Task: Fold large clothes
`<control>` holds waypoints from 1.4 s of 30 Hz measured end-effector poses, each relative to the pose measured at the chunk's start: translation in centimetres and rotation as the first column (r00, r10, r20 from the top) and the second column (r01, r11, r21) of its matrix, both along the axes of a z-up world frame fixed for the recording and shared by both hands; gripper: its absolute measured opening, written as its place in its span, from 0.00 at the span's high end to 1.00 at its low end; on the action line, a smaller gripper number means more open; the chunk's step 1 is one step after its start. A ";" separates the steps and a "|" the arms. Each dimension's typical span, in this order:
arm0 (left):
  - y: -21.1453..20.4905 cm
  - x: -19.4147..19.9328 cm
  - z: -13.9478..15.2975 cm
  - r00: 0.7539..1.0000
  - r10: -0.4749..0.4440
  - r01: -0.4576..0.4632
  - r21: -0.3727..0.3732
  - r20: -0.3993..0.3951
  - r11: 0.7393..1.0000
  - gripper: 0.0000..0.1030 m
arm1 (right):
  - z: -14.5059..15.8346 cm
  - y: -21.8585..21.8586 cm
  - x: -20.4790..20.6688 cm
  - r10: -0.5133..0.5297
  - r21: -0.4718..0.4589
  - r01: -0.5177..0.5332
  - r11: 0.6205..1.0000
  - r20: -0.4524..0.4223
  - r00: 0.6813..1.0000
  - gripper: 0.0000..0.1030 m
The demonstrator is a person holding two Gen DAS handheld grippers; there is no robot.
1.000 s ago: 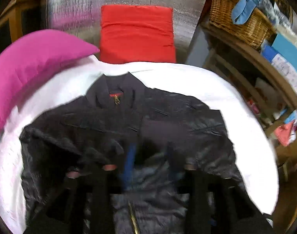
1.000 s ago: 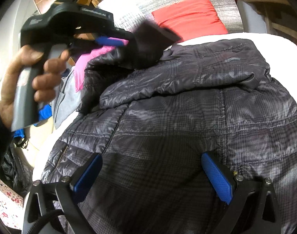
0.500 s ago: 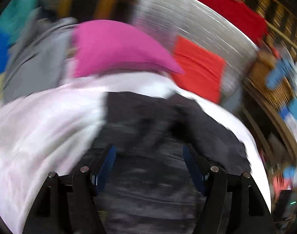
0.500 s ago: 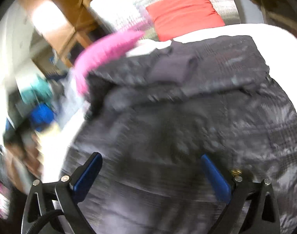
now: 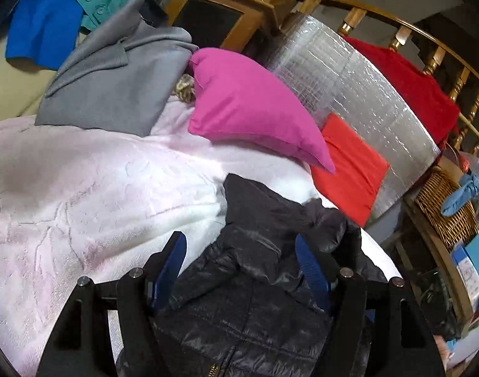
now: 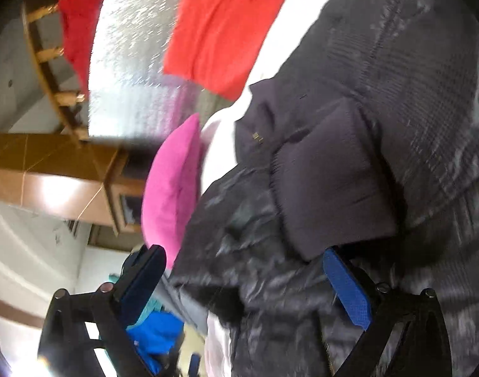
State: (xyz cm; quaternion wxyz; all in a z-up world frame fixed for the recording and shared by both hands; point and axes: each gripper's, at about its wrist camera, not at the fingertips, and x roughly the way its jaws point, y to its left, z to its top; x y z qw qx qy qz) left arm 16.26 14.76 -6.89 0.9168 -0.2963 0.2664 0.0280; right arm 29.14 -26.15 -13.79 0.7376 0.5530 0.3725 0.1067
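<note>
Only left view shows grey garment point(image 5: 113, 75); both show black jacket point(image 5: 255, 282)

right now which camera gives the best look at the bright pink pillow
The left wrist view: the bright pink pillow lies sharp and nearly whole on the white blanket, beyond the black quilted jacket. The right wrist view shows the pillow only as a tilted, motion-blurred sliver, partly hidden behind the jacket.
</note>
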 end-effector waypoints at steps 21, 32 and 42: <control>-1.0 0.5 0.4 0.999 0.011 -0.008 0.073 -0.033 0.997 0.30 | 10.7 -2.7 -0.3 0.127 -0.759 -0.023 0.651 0.079 0.989 0.87; -10.2 8.5 1.7 0.965 -0.181 0.236 0.329 -0.190 0.914 0.30 | 4.3 -6.9 -1.2 0.144 -0.683 -0.098 0.724 0.011 0.990 0.87; -13.1 12.4 -4.9 0.894 -0.140 0.345 0.457 -0.425 0.820 0.29 | 2.4 -8.0 -2.0 0.166 -0.634 -0.162 0.757 -0.053 0.985 0.78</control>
